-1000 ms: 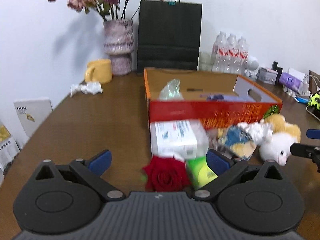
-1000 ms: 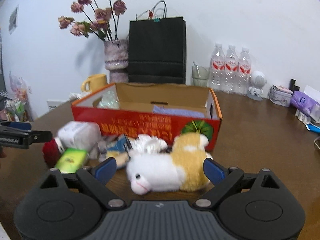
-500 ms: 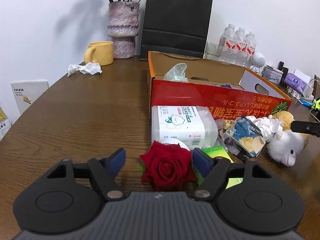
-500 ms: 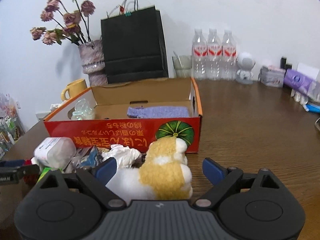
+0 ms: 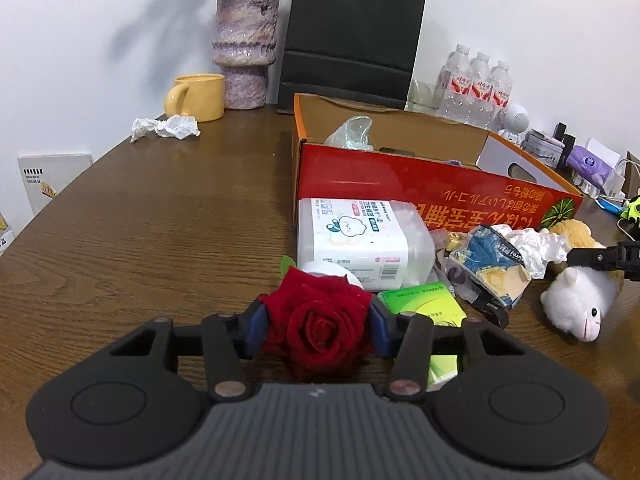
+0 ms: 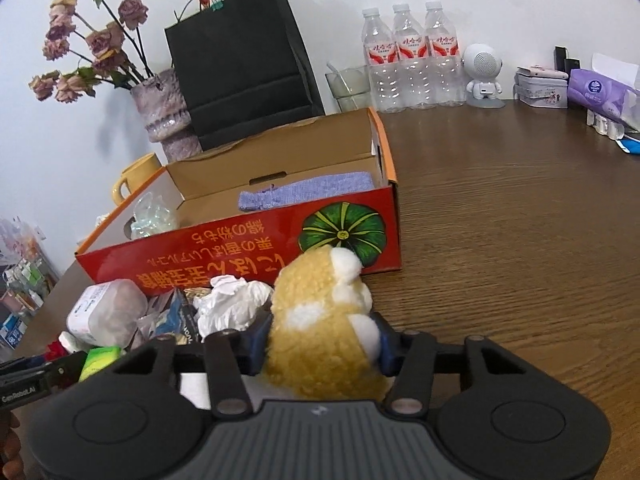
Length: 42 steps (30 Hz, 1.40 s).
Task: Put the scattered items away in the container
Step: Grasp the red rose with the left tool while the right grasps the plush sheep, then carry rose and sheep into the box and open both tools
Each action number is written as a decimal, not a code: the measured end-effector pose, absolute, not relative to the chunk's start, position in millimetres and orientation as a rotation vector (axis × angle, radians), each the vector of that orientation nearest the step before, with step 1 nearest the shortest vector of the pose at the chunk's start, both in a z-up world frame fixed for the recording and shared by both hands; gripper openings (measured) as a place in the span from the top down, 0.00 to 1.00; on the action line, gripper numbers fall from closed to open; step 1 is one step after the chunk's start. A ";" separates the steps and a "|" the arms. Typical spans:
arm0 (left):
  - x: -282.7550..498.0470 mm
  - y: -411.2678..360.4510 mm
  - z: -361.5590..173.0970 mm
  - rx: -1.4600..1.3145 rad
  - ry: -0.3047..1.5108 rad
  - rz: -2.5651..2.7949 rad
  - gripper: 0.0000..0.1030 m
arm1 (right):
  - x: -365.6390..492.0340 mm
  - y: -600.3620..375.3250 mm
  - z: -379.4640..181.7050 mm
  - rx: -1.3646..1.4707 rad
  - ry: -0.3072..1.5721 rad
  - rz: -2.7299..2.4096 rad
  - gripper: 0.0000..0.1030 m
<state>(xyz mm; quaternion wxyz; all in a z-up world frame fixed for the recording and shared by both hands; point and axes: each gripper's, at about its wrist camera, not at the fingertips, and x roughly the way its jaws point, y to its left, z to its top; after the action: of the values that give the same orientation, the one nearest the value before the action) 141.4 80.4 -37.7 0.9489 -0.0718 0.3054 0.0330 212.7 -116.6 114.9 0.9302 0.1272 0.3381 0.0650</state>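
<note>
Gripping left: left gripper [image 5: 318, 326] fingers just closed onto the red rose [image 5: 318, 330], low over the surface.
Right: right gripper [image 6: 322, 344] just clamped the plush toy [image 6: 320, 320] beside the red cardboard box [image 6: 248, 252].

Red rose [image 5: 320, 328], yellow-and-white plush [image 6: 324, 320], red box [image 6: 248, 248] with green pumpkin print.
</note>
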 end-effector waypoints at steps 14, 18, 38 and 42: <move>134.9 75.4 13.6 -0.176 0.503 -0.011 0.50 | 197.8 -126.1 156.1 0.305 0.540 0.153 0.56; 153.9 70.9 42.9 -0.169 0.454 -0.045 0.50 | 214.2 -123.4 182.4 0.298 0.484 0.167 0.56; 342.0 39.1 44.2 -0.147 0.624 -0.022 0.50 | 372.0 -79.0 187.8 0.244 0.521 0.128 0.56; 364.4 35.2 30.6 -0.133 0.684 0.004 0.50 | 386.3 -76.1 171.8 0.224 0.560 0.107 0.56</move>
<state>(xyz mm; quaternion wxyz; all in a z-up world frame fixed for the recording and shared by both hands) 364.4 35.2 30.6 0.9400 -0.0653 0.3350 0.0020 386.3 -76.1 171.8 0.9534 0.1101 0.2758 0.0526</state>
